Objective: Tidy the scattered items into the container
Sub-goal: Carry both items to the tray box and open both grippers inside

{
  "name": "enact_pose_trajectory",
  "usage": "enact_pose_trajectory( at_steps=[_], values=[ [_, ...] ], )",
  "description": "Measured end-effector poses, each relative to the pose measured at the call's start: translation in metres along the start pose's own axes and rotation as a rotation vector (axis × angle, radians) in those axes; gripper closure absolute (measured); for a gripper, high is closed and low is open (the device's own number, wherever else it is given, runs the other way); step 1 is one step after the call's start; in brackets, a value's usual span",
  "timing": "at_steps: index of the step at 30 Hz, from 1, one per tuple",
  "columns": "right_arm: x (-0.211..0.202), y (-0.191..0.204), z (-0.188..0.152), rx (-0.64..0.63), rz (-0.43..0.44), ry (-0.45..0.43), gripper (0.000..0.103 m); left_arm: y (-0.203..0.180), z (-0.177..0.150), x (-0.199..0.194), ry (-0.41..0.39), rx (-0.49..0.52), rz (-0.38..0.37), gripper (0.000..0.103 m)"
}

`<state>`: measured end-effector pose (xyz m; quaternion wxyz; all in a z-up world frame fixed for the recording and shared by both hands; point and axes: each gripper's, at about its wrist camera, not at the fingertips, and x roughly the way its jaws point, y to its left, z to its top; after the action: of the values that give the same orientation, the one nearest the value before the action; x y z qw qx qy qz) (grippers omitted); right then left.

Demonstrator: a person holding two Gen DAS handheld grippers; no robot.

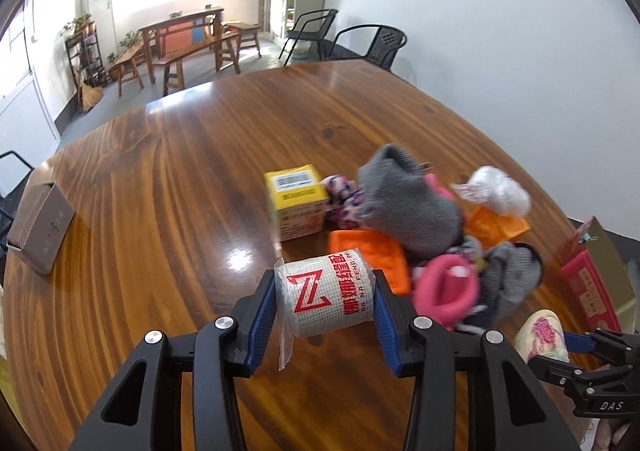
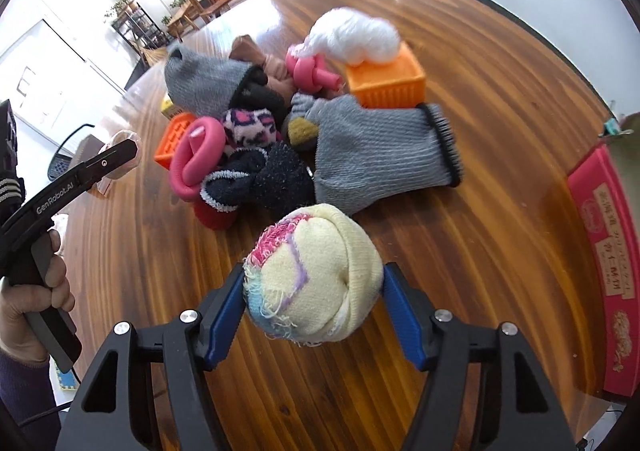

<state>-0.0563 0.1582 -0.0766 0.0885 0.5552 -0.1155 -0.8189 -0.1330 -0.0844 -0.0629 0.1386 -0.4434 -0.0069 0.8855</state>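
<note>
The left hand-held gripper clamps a wrapped white tape roll above the wooden surface, while the right hand-held gripper grips a balled cream sock; the red container sits at three o'clock of the sock.

red box cut off at right edge, yellow box mostly hidden behind grey sock

The left gripper points steeply downward, jaws clamped on a wrapped roll. The right gripper points steeply downward, pads pressing a balled sock. A hand grasps the left handle.
</note>
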Motion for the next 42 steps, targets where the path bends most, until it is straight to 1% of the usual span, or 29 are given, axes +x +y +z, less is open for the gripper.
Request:
enact_pose_trajectory(
  at_steps=[5,7,9,11,14,16,21,26,29,32,36,39,42],
  values=[
    [-0.03,-0.023,-0.005,0.016,0.017,-0.05,0.033,-0.05,0.002,-0.018,-0.007,0.042,-0.061,0.056],
    [-0.045,-0.04,-0.014,0.027,0.019,-0.074,0.033,-0.072,0.003,-0.024,-0.011,0.063,-0.081,0.056],
    [-0.062,-0.056,-0.014,0.042,0.018,-0.102,0.033,-0.096,0.004,-0.031,-0.017,0.081,-0.107,0.056],
    [-0.08,-0.068,-0.015,0.058,0.018,-0.126,0.033,-0.118,0.006,-0.033,-0.023,0.09,-0.139,0.056],
    [-0.092,-0.08,-0.015,0.08,0.007,-0.16,0.033,-0.154,0.008,-0.036,-0.026,0.118,-0.182,0.056],
    [-0.108,-0.101,-0.025,0.099,-0.005,-0.184,0.033,-0.18,0.01,-0.037,-0.03,0.144,-0.202,0.056],
    [-0.131,-0.147,-0.03,0.144,-0.052,-0.225,0.033,-0.246,0.01,-0.032,-0.027,0.194,-0.275,0.056],
    [-0.151,-0.195,-0.042,0.192,-0.116,-0.24,0.033,-0.314,0.005,-0.023,-0.003,0.252,-0.35,0.056],
    [-0.159,-0.219,-0.05,0.215,-0.141,-0.235,0.033,-0.356,0.002,-0.017,0.01,0.298,-0.388,0.056],
    [-0.162,-0.238,-0.056,0.227,-0.156,-0.225,0.033,-0.386,0.0,-0.01,0.023,0.331,-0.407,0.056],
    [-0.166,-0.249,-0.057,0.217,-0.164,-0.23,0.033,-0.42,-0.002,0.001,0.042,0.371,-0.413,0.056],
    [-0.166,-0.255,-0.055,0.212,-0.163,-0.232,0.033,-0.439,-0.003,0.006,0.052,0.392,-0.412,0.056],
    [-0.166,-0.258,-0.055,0.199,-0.168,-0.23,0.033,-0.446,-0.004,0.011,0.06,0.398,-0.401,0.056]
  ],
)
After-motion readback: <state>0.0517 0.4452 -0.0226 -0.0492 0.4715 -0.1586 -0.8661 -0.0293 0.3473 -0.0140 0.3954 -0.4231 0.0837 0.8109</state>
